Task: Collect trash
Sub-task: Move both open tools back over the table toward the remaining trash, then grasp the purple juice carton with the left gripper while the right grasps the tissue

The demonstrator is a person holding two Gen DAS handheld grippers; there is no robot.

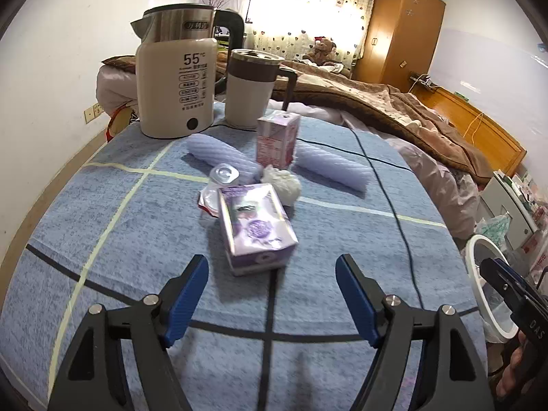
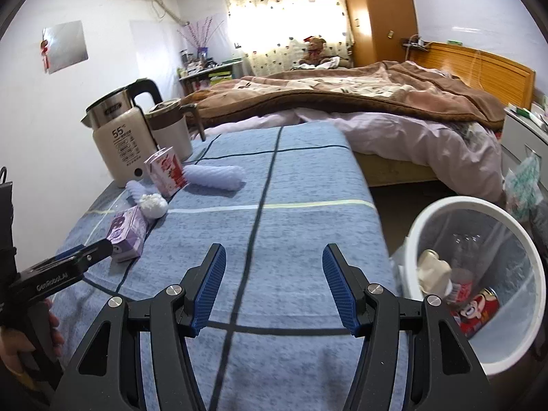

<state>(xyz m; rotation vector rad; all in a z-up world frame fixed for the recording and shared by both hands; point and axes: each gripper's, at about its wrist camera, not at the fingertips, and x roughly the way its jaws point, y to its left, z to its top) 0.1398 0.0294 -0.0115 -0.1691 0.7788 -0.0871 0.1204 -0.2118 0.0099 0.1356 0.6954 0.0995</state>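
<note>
The purple carton [image 1: 255,227] lay on its side mid-table, clear of the edges, directly ahead of the left gripper [image 1: 272,299], whose jaws stood spread and empty, seemingly lined up to take it. The right gripper [image 2: 274,286], also spread and empty, hung near the table's right edge beside the white bin [image 2: 428,219].

I see lying carton [image 1: 255,226] nearest on table [image 1: 102,239] | tissue wad [image 1: 282,181] behind it | upright carton [image 1: 277,142] further back | kettle [image 1: 176,78], mug [image 1: 251,89] rearmost | bin [image 2: 479,284] right of table, can [image 2: 476,311] inside
</note>
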